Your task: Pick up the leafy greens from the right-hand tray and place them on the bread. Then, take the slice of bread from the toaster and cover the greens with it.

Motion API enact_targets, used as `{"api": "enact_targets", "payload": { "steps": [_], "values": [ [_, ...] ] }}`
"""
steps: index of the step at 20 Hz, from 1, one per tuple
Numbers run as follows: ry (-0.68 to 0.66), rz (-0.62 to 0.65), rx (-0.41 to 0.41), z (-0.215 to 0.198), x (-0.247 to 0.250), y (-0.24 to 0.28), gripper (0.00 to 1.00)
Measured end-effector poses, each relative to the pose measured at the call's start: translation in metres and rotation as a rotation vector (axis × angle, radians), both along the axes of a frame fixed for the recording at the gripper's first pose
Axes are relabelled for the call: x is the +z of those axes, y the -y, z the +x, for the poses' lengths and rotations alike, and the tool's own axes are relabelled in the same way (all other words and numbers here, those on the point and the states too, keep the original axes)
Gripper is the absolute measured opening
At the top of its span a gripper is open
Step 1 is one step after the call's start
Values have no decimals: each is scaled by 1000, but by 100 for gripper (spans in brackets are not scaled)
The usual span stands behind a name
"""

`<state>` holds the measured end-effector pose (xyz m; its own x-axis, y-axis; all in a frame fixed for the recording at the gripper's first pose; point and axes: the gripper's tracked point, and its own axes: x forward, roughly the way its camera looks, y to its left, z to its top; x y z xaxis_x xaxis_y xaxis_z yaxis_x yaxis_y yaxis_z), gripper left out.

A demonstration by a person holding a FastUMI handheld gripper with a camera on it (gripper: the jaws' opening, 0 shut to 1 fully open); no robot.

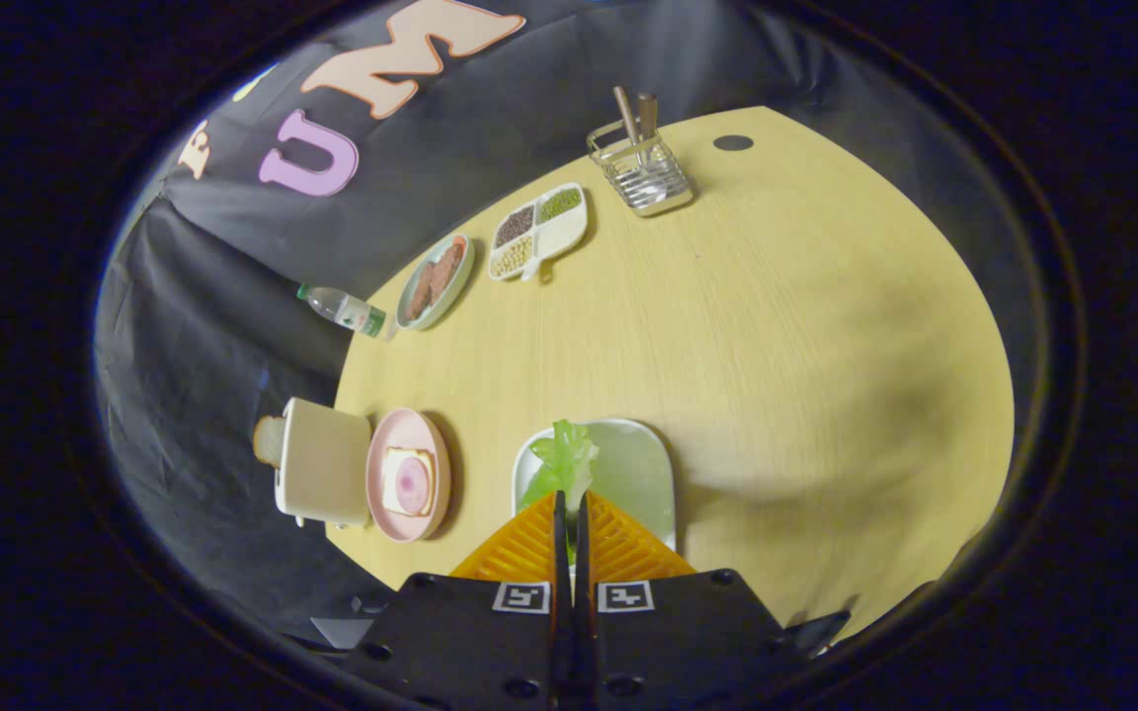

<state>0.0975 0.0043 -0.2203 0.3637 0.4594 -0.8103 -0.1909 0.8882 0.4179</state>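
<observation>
My gripper (570, 497) is shut on the leafy greens (565, 458), a pale green bunch that sticks out just ahead of the fingertips. The greens hang over the white tray (646, 472), which lies under and beyond the fingers. To the left of the tray sits a pink plate (411, 427) holding a slice of bread (407, 481) topped with a round pink slice. Further left stands the cream toaster (323, 461), with a slice of bread (268, 440) poking out of its far side.
Across the yellow wooden table (776, 326) stand a wire holder with utensils (640, 168), a white divided dish of beans (537, 231), a plate of brown slices (436, 280) and a plastic bottle (342, 309) lying at the table's edge.
</observation>
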Motion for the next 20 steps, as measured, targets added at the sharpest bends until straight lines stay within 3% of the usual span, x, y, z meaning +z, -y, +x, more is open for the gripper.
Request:
{"api": "enact_targets", "payload": {
  "steps": [8, 20],
  "values": [
    [3, 49, -27, -7, 20, -34, 4],
    [55, 208, 9, -48, 70, -205, 4]
  ]
}}
